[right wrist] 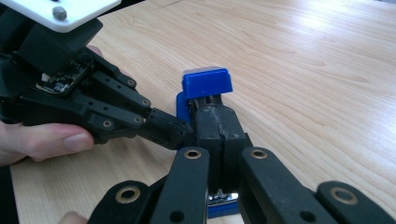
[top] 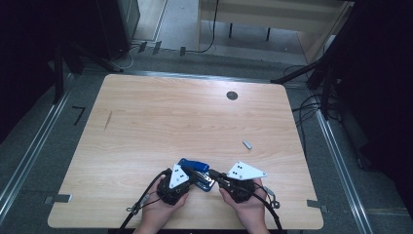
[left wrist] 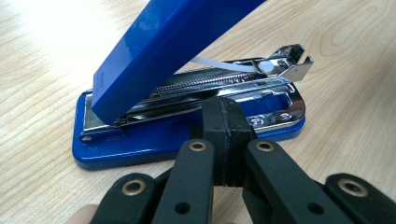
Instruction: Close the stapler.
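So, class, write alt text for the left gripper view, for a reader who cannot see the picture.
A blue stapler lies on a light wooden table with its blue top cover swung up, baring the metal staple channel. In the foreground, the left gripper has its two black jaws shut together, their tips right against the stapler's near side.

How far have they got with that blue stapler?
Done: the blue stapler's lid is swung up, baring the metal staple channel. In hand: the left gripper, jaws together, presses at the stapler's side, while the right gripper, also shut, sits at its end. Left: a small grey strip, perhaps staples, lies apart on the table; presumably it goes in before the lid is closed.
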### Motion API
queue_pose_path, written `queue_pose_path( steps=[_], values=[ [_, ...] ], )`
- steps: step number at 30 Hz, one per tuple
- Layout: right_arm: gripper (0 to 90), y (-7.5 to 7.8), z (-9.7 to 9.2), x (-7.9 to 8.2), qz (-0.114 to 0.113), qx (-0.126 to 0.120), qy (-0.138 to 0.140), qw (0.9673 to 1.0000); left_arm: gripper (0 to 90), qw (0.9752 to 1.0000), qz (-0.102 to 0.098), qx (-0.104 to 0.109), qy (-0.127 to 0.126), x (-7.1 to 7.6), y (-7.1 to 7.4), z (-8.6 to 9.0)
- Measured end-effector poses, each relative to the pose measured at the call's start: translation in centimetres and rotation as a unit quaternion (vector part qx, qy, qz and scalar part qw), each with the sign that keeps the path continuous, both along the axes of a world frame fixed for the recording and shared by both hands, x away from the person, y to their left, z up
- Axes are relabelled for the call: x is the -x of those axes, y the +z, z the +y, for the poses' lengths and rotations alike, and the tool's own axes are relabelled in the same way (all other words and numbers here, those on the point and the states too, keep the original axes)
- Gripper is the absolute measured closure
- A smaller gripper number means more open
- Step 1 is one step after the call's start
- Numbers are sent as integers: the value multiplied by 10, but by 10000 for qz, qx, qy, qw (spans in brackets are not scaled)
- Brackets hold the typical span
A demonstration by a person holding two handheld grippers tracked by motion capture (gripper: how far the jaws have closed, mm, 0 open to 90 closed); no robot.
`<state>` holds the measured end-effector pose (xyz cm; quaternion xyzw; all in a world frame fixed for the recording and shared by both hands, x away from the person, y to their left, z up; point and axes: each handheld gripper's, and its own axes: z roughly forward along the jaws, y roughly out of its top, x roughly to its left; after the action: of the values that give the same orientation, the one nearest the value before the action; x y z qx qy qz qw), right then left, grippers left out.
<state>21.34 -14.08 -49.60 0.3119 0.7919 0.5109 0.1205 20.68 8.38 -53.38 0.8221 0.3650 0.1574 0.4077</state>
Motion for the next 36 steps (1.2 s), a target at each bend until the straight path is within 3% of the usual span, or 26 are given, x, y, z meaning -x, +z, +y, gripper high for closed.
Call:
queue_pose_path(
  steps=[36],
  values=[
    [900,23,20,-11,-118,38,79,9999,900,10000,-47,-34,-12,1,0,-1]
  ],
)
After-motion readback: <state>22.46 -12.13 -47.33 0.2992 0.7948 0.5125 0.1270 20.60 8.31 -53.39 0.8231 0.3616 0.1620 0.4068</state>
